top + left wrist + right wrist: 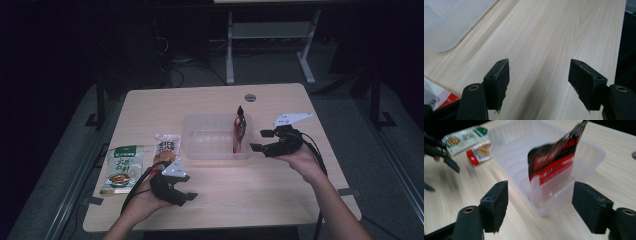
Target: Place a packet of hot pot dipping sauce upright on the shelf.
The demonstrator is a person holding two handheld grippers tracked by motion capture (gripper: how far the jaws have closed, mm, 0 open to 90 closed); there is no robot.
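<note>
Dark room, floor and desk legs barely legible behind a pale wooden table; print on the packets too small to read. One clear plastic tray at centre, one red-and-black packet upright against its right wall, two packets flat beside it: green, orange-white, its lower end hidden by the left gripper. Two grippers: left with jaws spread over bare wood, right gripper with jaws apart, nothing pinched, just beside the tray.

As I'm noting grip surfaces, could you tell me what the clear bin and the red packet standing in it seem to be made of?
Clear bin: likely thin moulded plastic, translucent and glossy, with ribs showing through its walls. Red packet: apparently flexible printed film, shiny and creased.
</note>
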